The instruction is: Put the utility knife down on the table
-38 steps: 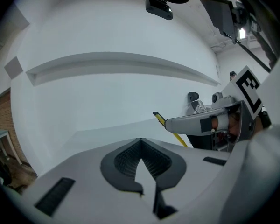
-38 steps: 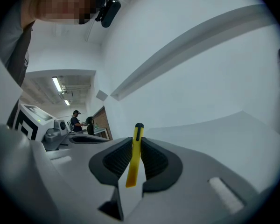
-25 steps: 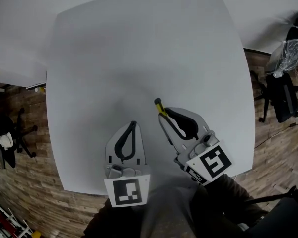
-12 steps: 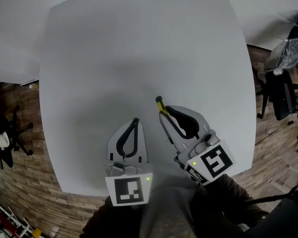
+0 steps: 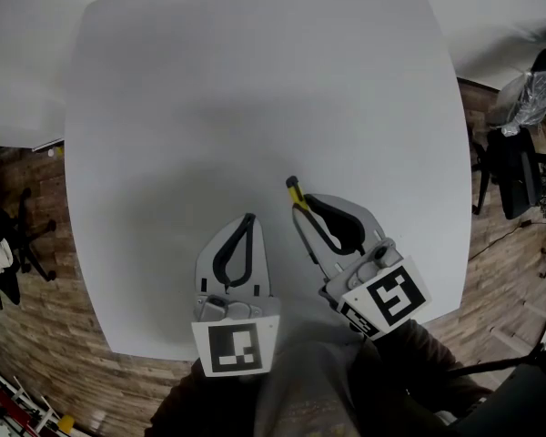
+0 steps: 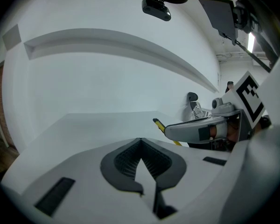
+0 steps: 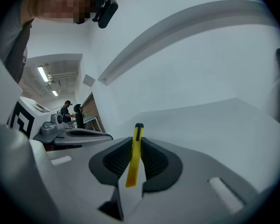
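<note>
- On your right side, you are holding the right tool (image 5: 301, 208) clamped on the knife (image 5: 294, 192), with its two dark pads pressing the yellow body from both sides.
- The knife's black end is sticking out past the tips, pointing away from you and slightly to your left. Its yellow back end is showing in the gap behind the pads.
- You are holding the knife over the near part of the counter (image 5: 255, 80); whether it is touching the surface cannot be told.
- On your left side, you are holding the left tool (image 5: 247, 219) with its jaws together and nothing lying between them.
- Both tools are pointing away from you, sitting side by side, near each other but apart.
- Beyond the counter's right edge, a chair (image 5: 514, 176) is standing on the wood floor (image 5: 36, 353).
</note>
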Motion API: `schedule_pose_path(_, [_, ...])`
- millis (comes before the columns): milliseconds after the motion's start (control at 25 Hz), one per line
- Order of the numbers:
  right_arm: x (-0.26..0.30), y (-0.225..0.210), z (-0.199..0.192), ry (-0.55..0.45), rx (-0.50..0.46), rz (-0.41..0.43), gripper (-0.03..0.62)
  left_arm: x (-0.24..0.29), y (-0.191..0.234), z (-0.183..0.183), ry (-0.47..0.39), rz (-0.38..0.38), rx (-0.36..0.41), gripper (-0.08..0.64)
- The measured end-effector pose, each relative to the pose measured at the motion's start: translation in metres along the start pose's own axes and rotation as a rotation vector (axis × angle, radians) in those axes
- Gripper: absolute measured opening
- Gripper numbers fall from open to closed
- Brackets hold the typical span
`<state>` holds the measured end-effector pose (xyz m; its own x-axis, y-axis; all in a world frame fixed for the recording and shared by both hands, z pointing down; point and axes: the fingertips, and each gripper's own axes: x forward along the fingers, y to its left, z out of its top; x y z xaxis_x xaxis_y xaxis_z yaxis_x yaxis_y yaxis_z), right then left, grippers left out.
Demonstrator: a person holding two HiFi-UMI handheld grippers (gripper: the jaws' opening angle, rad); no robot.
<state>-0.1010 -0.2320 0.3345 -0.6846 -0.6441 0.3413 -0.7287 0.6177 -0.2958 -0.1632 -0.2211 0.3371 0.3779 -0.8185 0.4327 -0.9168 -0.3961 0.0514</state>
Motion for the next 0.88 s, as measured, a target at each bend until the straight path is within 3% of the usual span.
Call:
schedule_pose_path(240, [0.003,-0.004,-0.007,0.016,0.012,-0.006,0.057,0.005,-0.001,-0.006,0.018,-0.014,-0.008,0.002])
schedule_pose_path(440, [0.010,-0.007,-0.013,0.011,0.011,-0.007,0.057,0.006,0.003,-0.017,0.051,0.010,-0.072,0.002])
schedule_pose_path(680, [0.013,-0.004,-0.020,0.047,0.008,0.000,0.057,0.010,0.006,-0.010,-0.007,0.030,-0.073,0.002])
schedule_pose_path(880, [0.009,-0.005,-0.014,0.029,0.023,-0.002,0.057,0.008,0.004,-0.005,-0.003,0.037,-0.071,0.002])
